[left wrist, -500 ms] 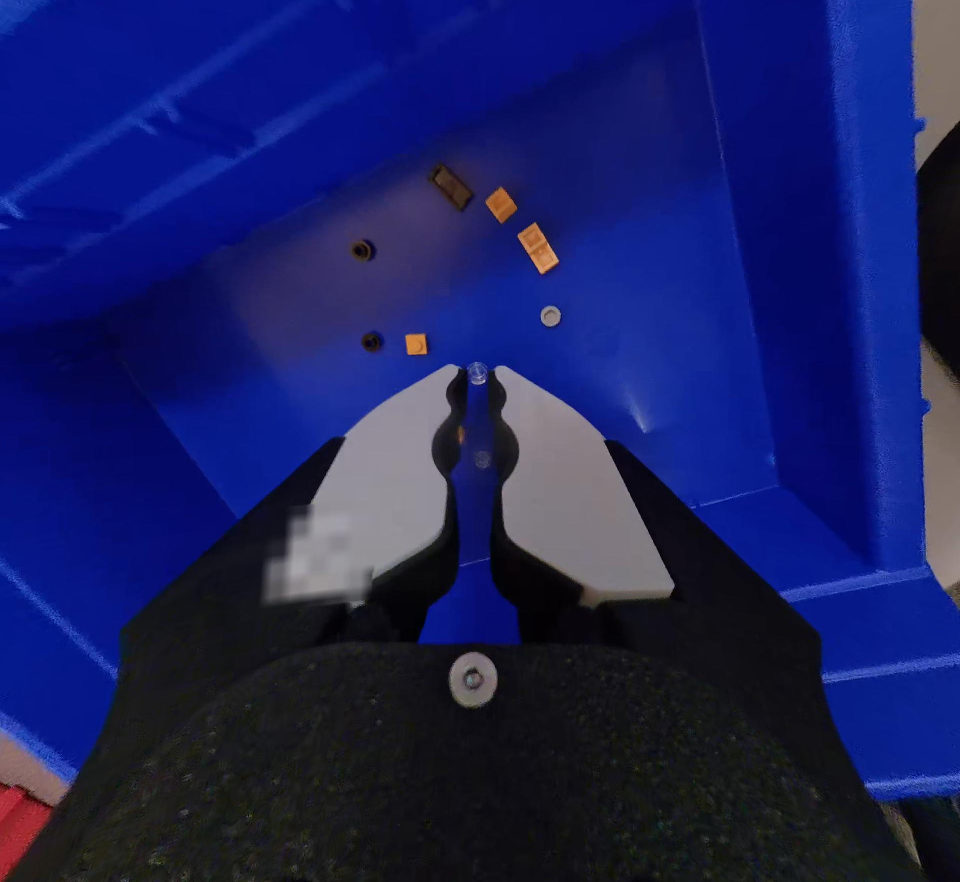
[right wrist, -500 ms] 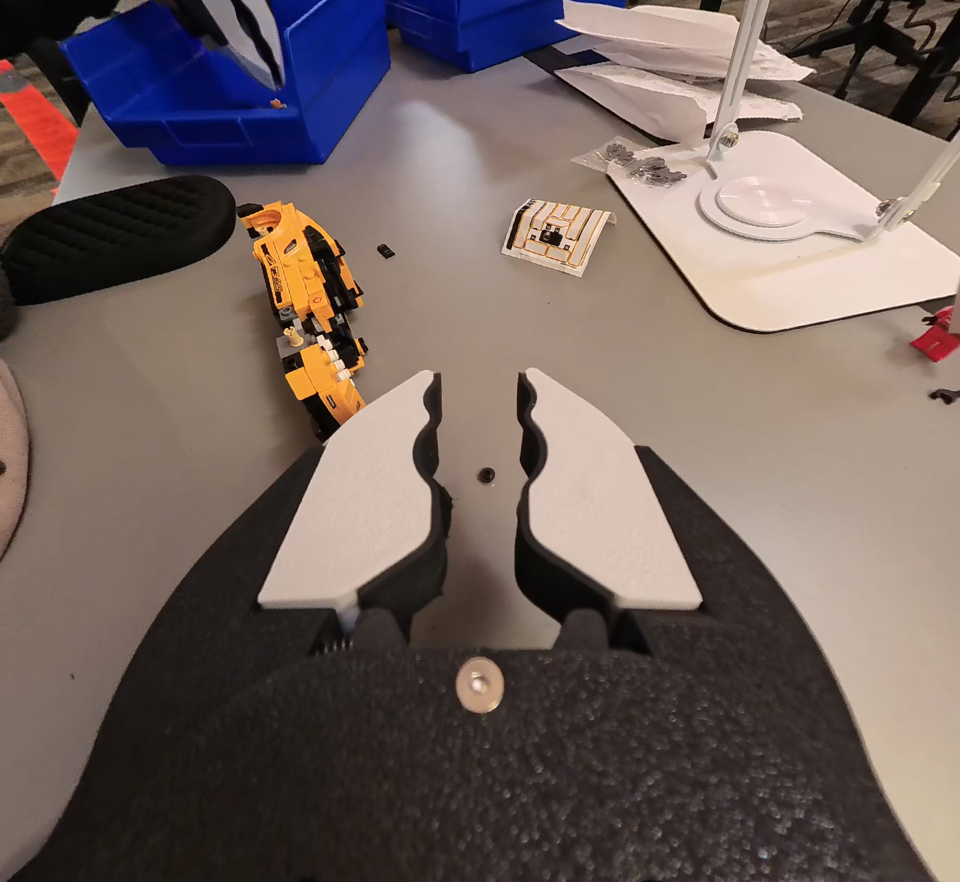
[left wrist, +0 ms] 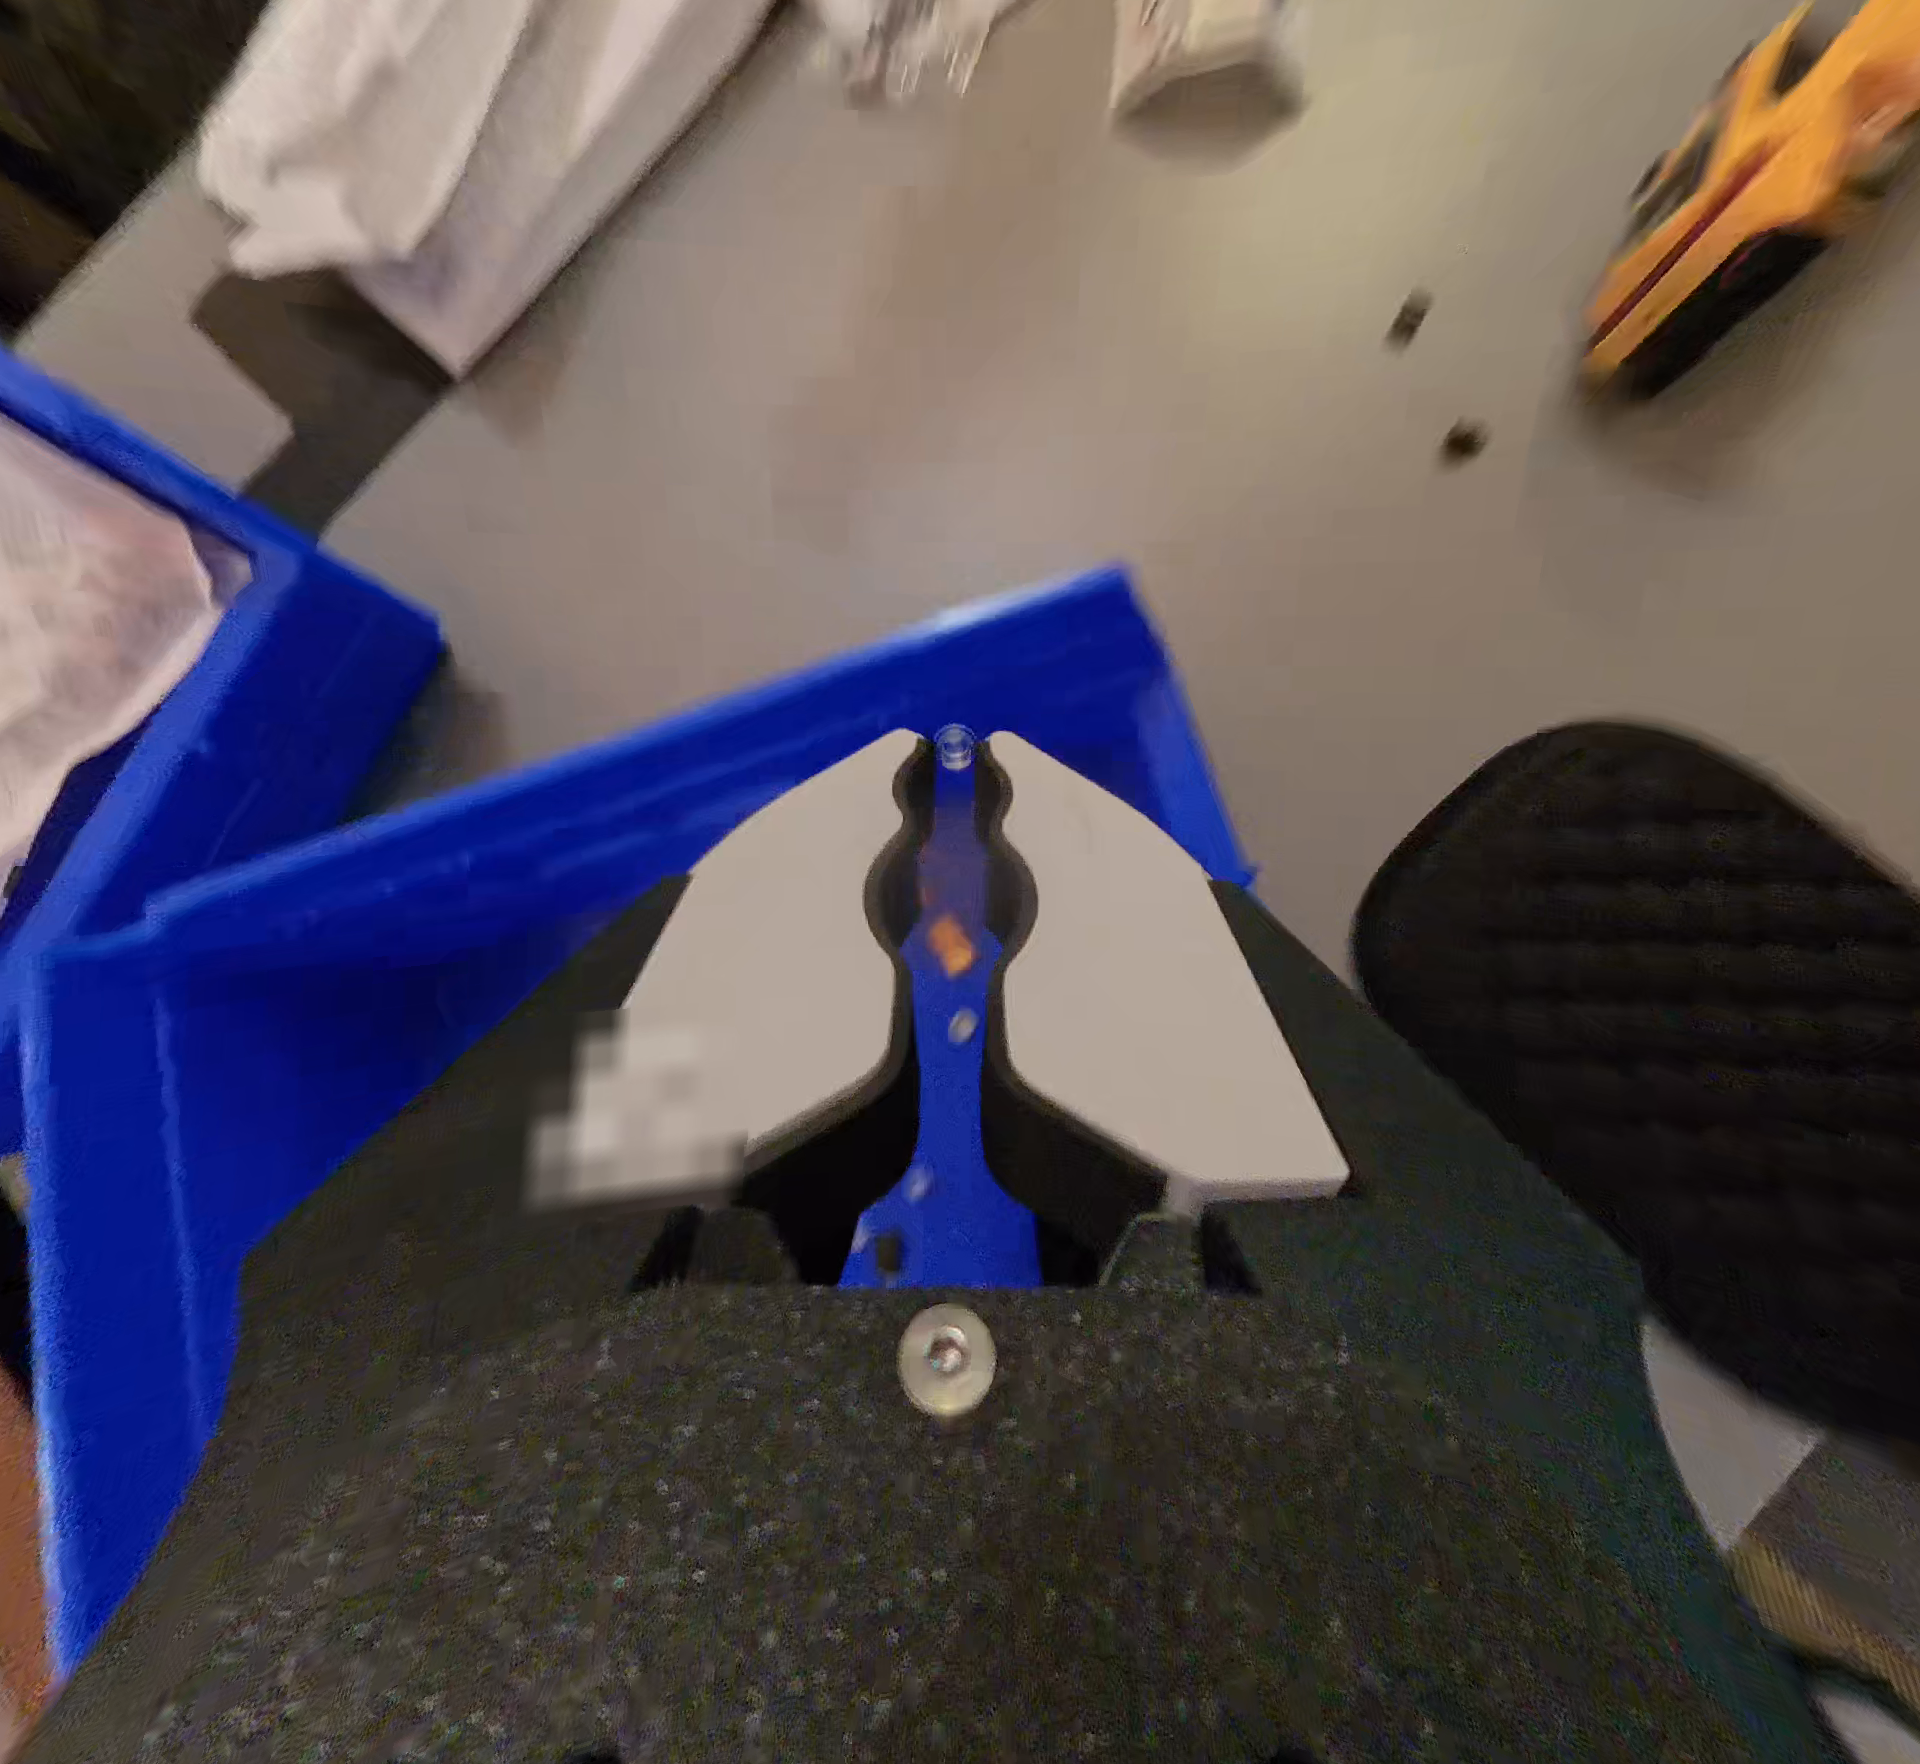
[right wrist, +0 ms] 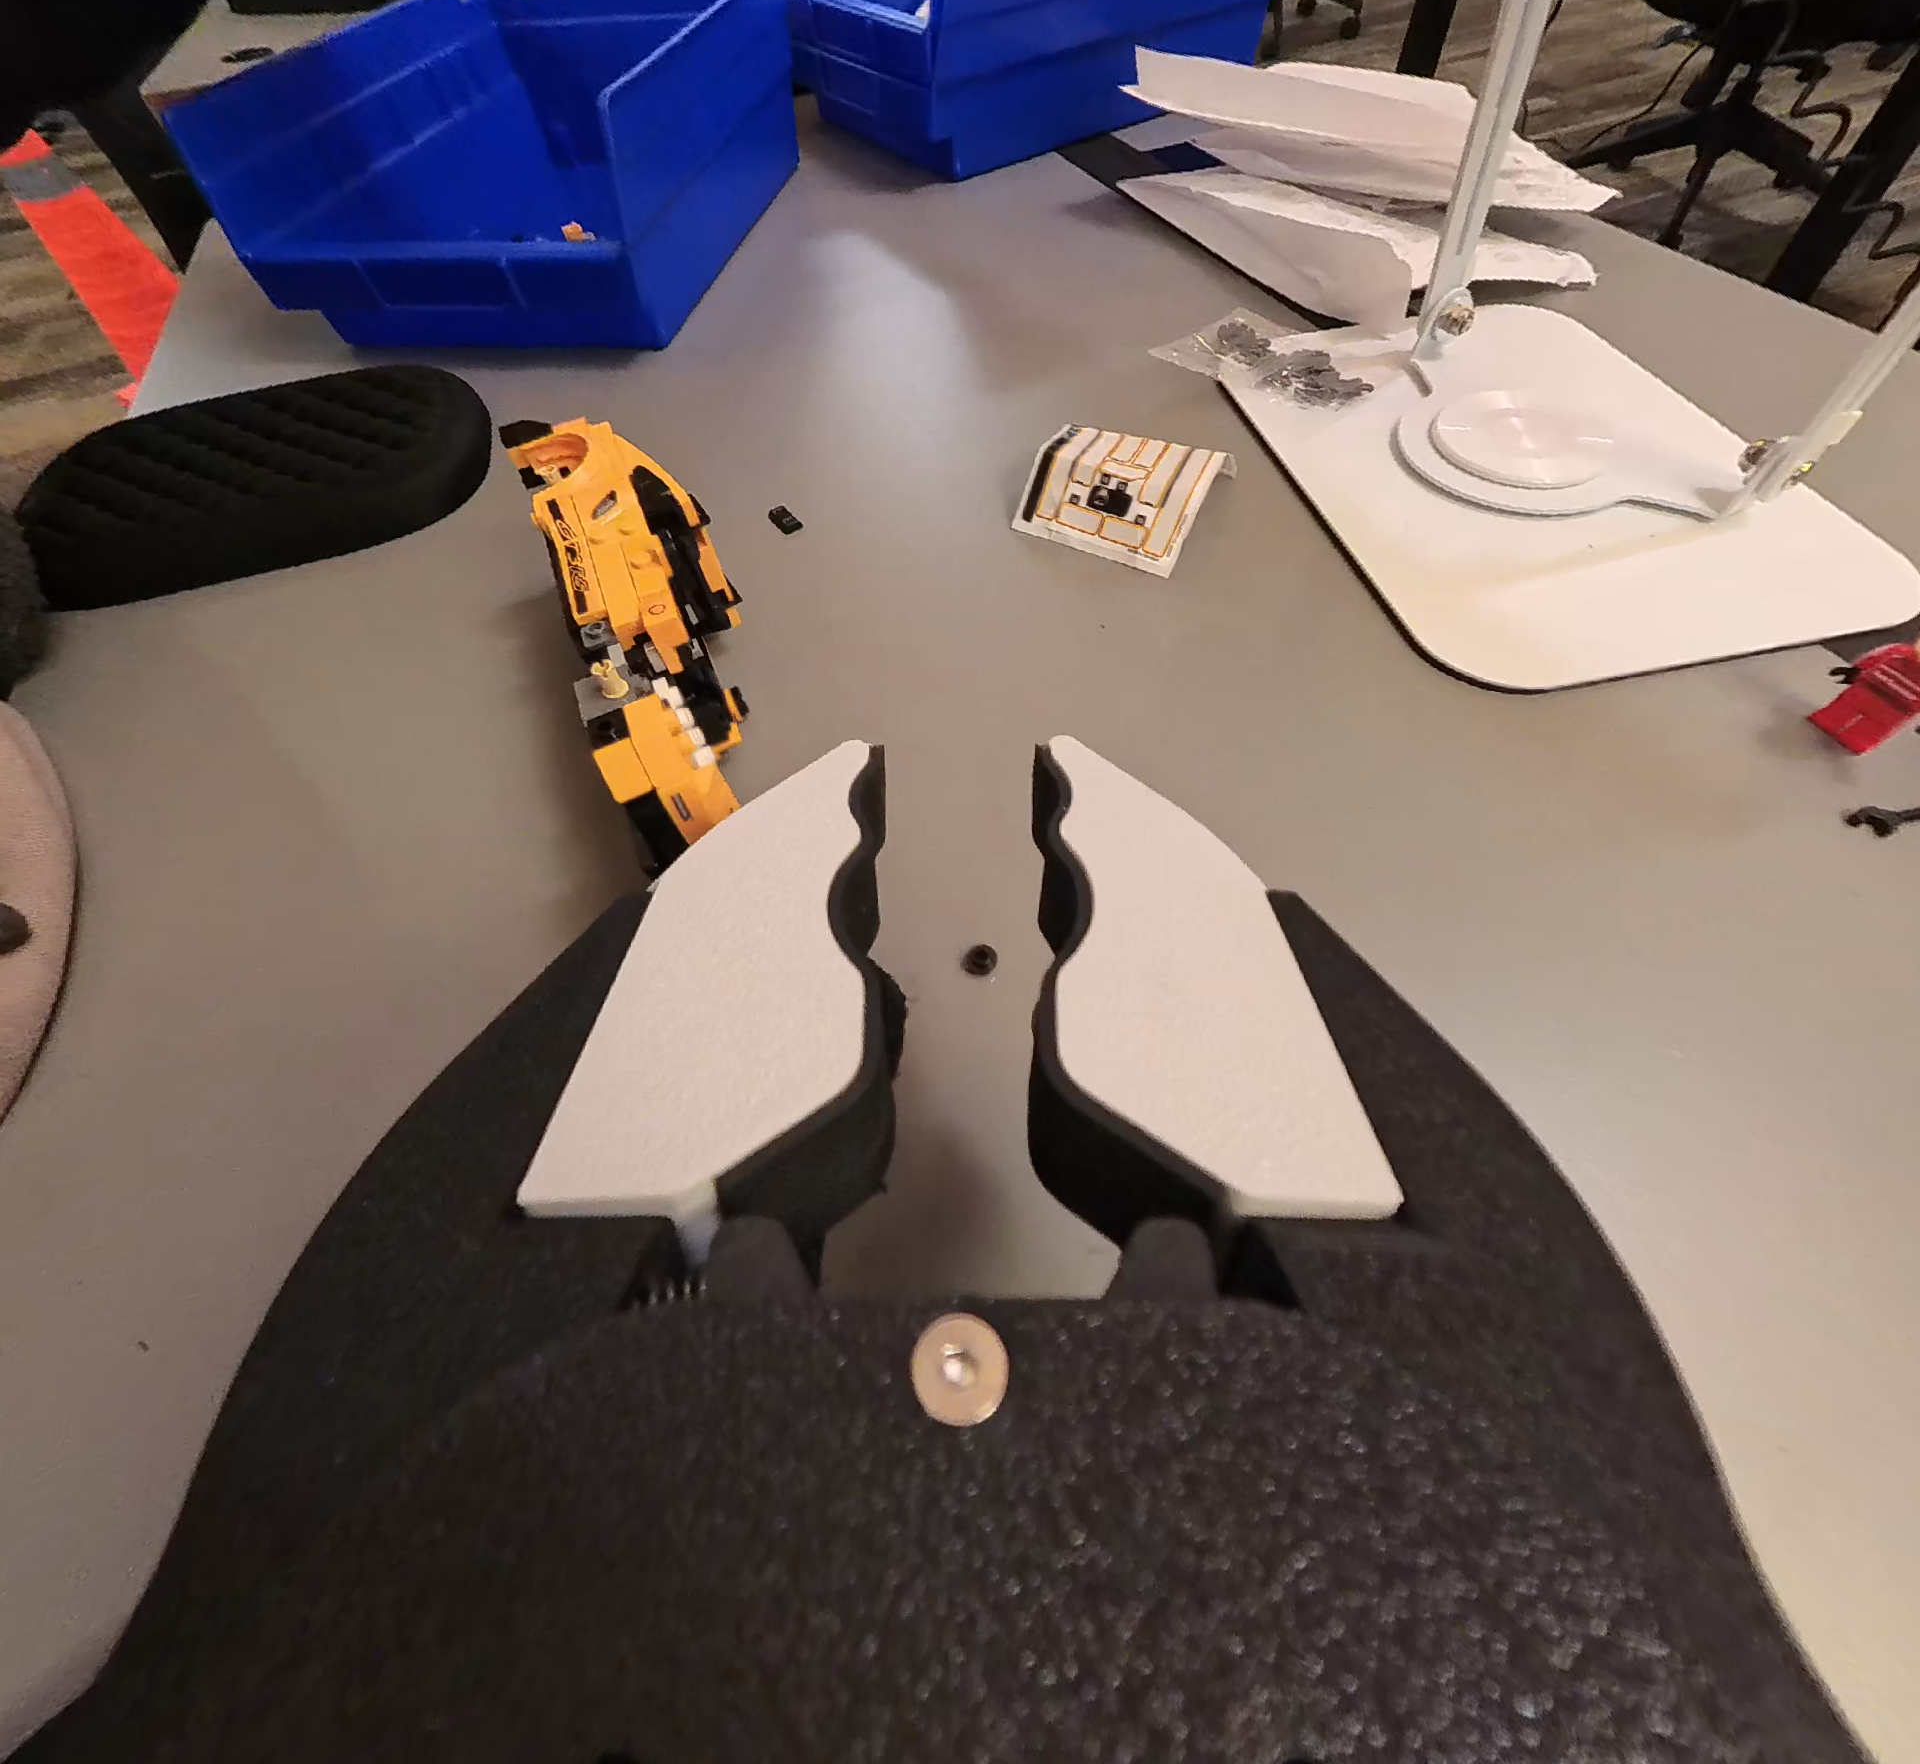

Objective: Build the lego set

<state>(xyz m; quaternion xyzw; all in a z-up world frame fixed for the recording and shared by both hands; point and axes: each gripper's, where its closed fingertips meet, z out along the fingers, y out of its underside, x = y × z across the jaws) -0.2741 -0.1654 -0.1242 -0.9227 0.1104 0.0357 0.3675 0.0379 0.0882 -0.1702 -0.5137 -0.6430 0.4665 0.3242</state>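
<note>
Lego car (right wrist: pixel 634 634), yellow and black and only partly built, lies on the grey tabletop (right wrist: pixel 1143 779) near the front blue bin (right wrist: pixel 499 156), just left of the right tool (right wrist: pixel 958 758), whose fingers stand apart and empty over a small black round piece (right wrist: pixel 977 959). Half a second ago the left tool (left wrist: pixel 954 746) pointed down into the bin at the loose parts; now it has lifted above the rim and swung toward the tabletop, pinched shut on a tiny clear round stud (left wrist: pixel 954 744) at its very tips. My worry is that so shallow a pinch, carried this fast, may flick the stud away.
</note>
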